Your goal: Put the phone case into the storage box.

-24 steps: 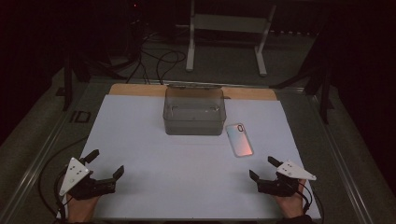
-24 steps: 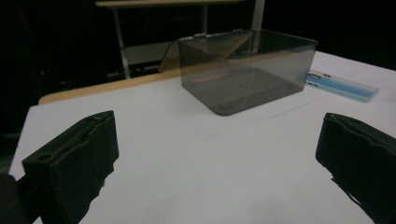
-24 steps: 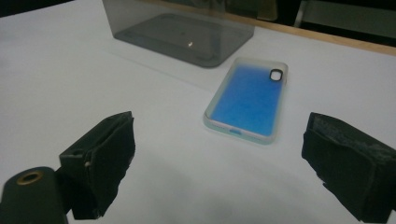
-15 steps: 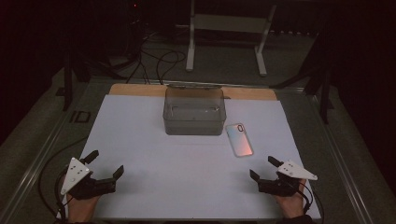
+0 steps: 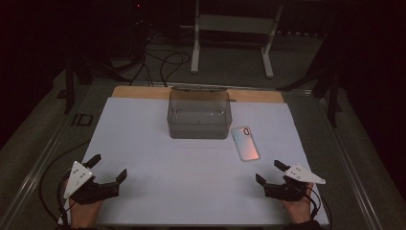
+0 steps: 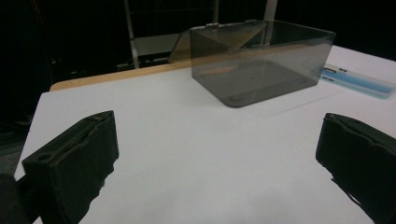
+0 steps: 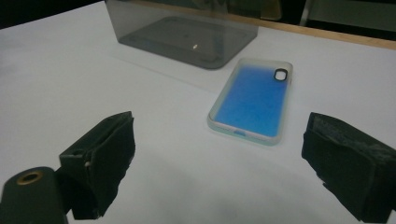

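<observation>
- The right gripper (image 5: 269, 173) rests low over the near right corner of the white sheet (image 5: 191, 167), held by a hand (image 5: 299, 208) that comes in from the bottom edge; its jaws are spread wide with nothing between them.
- In the right gripper view the two black pads (image 7: 100, 158) stand far apart at the bottom corners, with bare sheet in the gap.
- The phone case (image 5: 245, 143) lies flat on the sheet just ahead of this gripper, apart from it. Seen close, the case (image 7: 254, 99) is blue inside a pale, clear rim, with its camera hole at the far end.
- The left gripper (image 5: 108, 167) sits over the near left corner of the sheet, also held by a hand (image 5: 85, 214); its jaws are released and wide, gripping nothing.
- In the left gripper view its pads (image 6: 77, 161) frame bare sheet.
- The box (image 5: 199, 113), smoky and see-through, stands upright at the far middle of the sheet, well apart from both grippers. Its lid is tipped open at the back, and it looks empty.
- The case lies just beside the box's near right corner; whether they touch I cannot tell.
- A strip of wooden board (image 5: 143, 92) shows past the sheet's far edge.
- Cables (image 5: 163, 60) and a metal stand (image 5: 234, 28) lie on the dark floor beyond the table.
</observation>
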The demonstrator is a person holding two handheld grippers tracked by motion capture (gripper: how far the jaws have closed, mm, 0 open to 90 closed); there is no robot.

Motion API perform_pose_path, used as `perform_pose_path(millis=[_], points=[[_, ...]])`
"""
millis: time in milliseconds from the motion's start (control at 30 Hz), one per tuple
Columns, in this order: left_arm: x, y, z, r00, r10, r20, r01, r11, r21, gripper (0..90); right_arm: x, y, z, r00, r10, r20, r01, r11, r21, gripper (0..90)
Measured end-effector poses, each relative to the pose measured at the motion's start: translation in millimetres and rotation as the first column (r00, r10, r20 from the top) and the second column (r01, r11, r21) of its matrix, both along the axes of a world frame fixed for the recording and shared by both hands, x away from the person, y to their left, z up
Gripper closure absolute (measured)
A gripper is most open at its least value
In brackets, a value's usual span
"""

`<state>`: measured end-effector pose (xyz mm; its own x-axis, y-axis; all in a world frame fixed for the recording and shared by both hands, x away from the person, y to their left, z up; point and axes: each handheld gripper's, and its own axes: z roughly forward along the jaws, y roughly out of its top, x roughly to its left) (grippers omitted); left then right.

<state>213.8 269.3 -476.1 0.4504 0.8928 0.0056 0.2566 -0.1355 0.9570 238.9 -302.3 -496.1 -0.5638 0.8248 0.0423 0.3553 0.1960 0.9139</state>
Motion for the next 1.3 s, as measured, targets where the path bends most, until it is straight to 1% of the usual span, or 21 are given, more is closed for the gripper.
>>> perform_pose_path(millis=[67, 233, 333, 533, 667, 800, 833, 933, 1067, 1133, 1300], points=[[0.4, -0.4, -0.4, 1.0, -0.003, -0.003, 0.003, 1.0, -0.002, 0.1, -0.5, -0.3, 0.9, 1.0, 0.001, 0.002, -0.001, 1.0, 0.006, 9.5], [0.3, -1.4, -0.3, 1.0, 0.001, -0.002, -0.001, 1.0, 0.004, 0.1, 0.2, -0.1, 1.7, 1.0, -0.004, -0.005, 0.004, 1.0, 0.0, 9.4], [0.9, -2.4, -1.0, 1.0, 0.003, -0.006, -0.003, 1.0, 0.01, 0.1, 0.0, 1.4, 5.5, 0.9999, -0.012, -0.005, 0.012, 1.0, 0.003, 9.0], [1.2, -4.2, -1.0, 1.0, -0.002, -0.006, 0.002, 0.9999, 0.014, 0.1, 1.6, 4.1, 11.9, 0.9998, -0.02, -0.003, 0.02, 1.0, -0.013, 8.9], [2.8, -5.9, -1.7, 0.9999, -0.007, -0.01, 0.007, 0.9999, 0.015, 0.1, 4.9, 6.1, 16.5, 0.9996, -0.024, -0.012, 0.024, 1.0, -0.017, 9.0], [3.0, -7.8, -1.4, 0.9999, -0.01, -0.006, 0.01, 0.9997, 0.022, 0.1, 7.3, 8.4, 19.4, 0.9997, -0.019, -0.015, 0.018, 0.999, -0.044, 9.0], [3.1, -7.9, -1.5, 0.9999, -0.01, -0.008, 0.011, 0.9997, 0.024, 0.1, 7.4, 8.7, 20.1, 0.9996, -0.021, -0.017, 0.021, 0.999, -0.039, 9.0], [3.1, -7.2, -1.8, 0.9999, -0.008, -0.009, 0.009, 0.9997, 0.024, 0.1, 8.8, 7.4, 23.2, 0.9993, -0.027, -0.026, 0.025, 0.998, -0.052, 9.0], [3.2, -7.1, -1.6, 0.9999, -0.008, -0.006, 0.008, 0.9997, 0.023, 0.1, 11.3, 5.3, 27.2, 0.9992, -0.031, -0.026, 0.029, 0.997, -0.067, 9.0], [3.2, -7.7, -1.6, 0.9999, -0.01, -0.008, 0.01, 0.9997, 0.024, 0.1, 12.4, 4.4, 29.6, 0.9991, -0.029, -0.029, 0.027, 0.997, -0.065, 9.0], [3.2, -8.1, -1.6, 0.9999, -0.012, -0.008, 0.012, 0.9996, 0.026, 0.1, 15.5, 4.4, 33.9, 0.9986, -0.036, -0.039, 0.033, 0.996, -0.081, 9.0]])
